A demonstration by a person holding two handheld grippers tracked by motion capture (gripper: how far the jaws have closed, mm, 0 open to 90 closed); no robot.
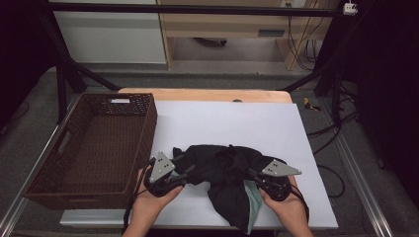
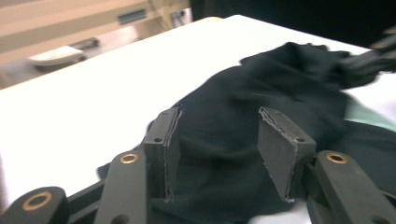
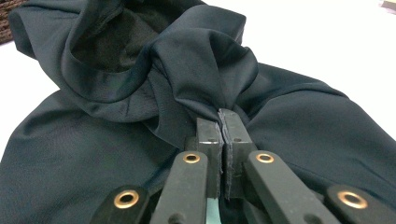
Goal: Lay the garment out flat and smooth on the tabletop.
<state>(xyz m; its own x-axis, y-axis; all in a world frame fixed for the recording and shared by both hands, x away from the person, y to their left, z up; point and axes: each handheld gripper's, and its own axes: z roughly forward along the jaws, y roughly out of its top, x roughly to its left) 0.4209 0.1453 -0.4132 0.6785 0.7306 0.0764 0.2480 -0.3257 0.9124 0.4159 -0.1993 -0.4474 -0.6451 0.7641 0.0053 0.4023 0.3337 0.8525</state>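
Observation:
A black garment (image 1: 222, 170) lies crumpled on the white sheet (image 1: 237, 123), with a pale green lining (image 1: 253, 202) showing at its near right. My left gripper (image 1: 187, 174) is at the garment's left edge. In the left gripper view its jaws (image 2: 219, 116) stand apart over the dark cloth (image 2: 261, 93), and the pads press on nothing. My right gripper (image 1: 252, 174) is at the garment's right side. In the right gripper view its jaws (image 3: 223, 116) are shut on a bunched fold of the black cloth (image 3: 116, 140).
A brown wicker basket (image 1: 84, 187) stands at the left, its right wall close beside the left hand. The wooden table edge (image 1: 207, 95) shows beyond the sheet. A black frame, cables and dark floor surround the table.

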